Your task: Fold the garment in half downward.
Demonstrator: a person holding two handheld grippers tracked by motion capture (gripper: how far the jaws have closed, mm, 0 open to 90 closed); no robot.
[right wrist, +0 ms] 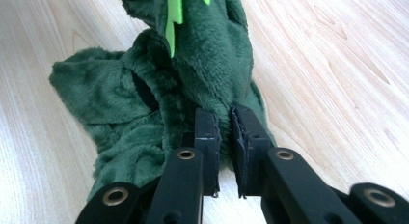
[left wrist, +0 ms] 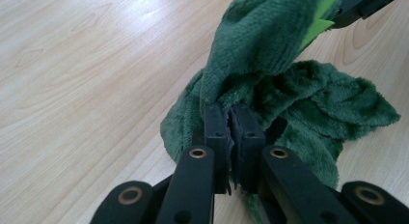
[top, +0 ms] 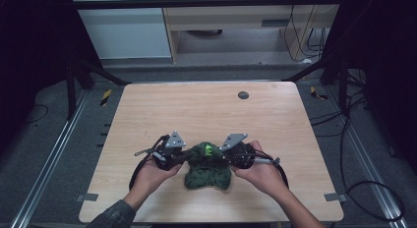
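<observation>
Between both clamped grippers' fingers [left wrist: 214,122], green fleece garment [top: 209,164] above wooden table [top: 206,110].

A dark green plush garment [top: 208,168] of thick fleece lies crumpled near the front middle of the worktop [top: 206,110], its lower folds spread flat on the pale wood. Its upper part is lifted into a raised ridge, pinched at one end by the left hand-held gripper [left wrist: 230,119] and at the other by the right hand-held gripper [right wrist: 224,120], both clamped tight on the pile. Bright lime-green pointed felt pieces [right wrist: 174,16] stand out along the top of the ridge.
</observation>
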